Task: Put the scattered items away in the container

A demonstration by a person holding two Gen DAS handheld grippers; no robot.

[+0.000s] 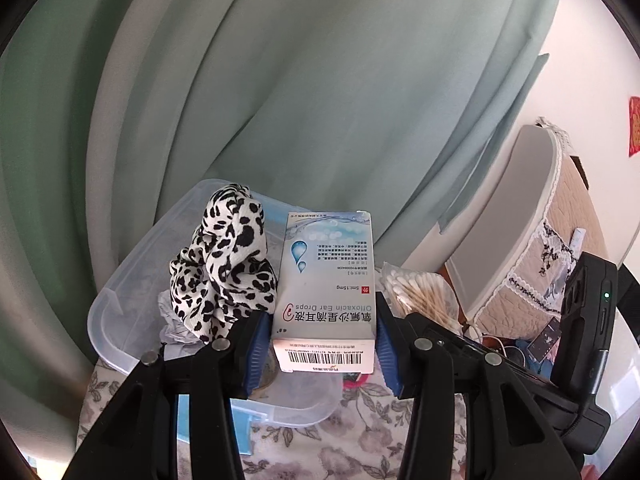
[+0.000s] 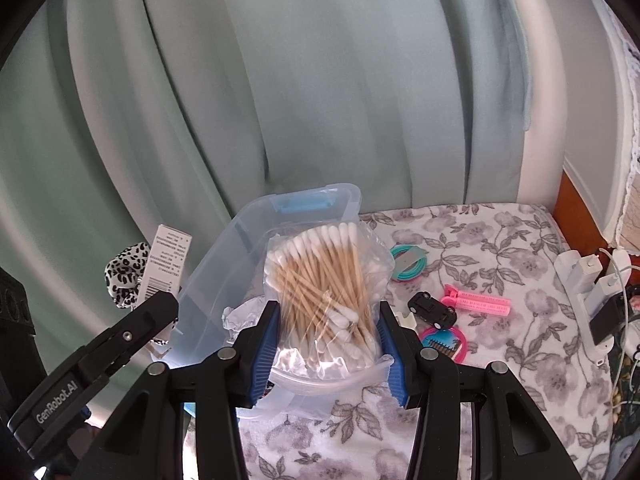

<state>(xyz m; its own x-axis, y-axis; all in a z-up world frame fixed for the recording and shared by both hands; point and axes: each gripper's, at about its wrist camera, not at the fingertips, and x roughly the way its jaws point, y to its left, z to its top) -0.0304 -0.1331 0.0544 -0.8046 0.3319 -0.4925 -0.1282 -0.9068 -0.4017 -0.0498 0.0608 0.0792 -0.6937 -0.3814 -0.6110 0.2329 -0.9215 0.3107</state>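
Observation:
My left gripper (image 1: 324, 350) is shut on a white and blue ear drops box (image 1: 326, 284), with a leopard-print scrunchie (image 1: 224, 272) pressed beside the box at its left finger. Both hang over the clear plastic container (image 1: 116, 320). My right gripper (image 2: 328, 348) is shut on a clear bag of cotton swabs (image 2: 324, 292), held above the container's (image 2: 216, 272) near rim. The left gripper with the box (image 2: 168, 260) and scrunchie (image 2: 126, 270) shows at the left of the right wrist view. The swab bag (image 1: 416, 292) shows to the right in the left wrist view.
On the floral cloth (image 2: 500, 240) to the right of the container lie a teal band (image 2: 410, 266), a black toy car (image 2: 432, 308), pink clips (image 2: 480, 302) and a pink-rimmed comb mirror (image 2: 444, 342). A white power strip (image 2: 588, 292) sits at the right edge. Green curtains (image 2: 320, 80) hang behind.

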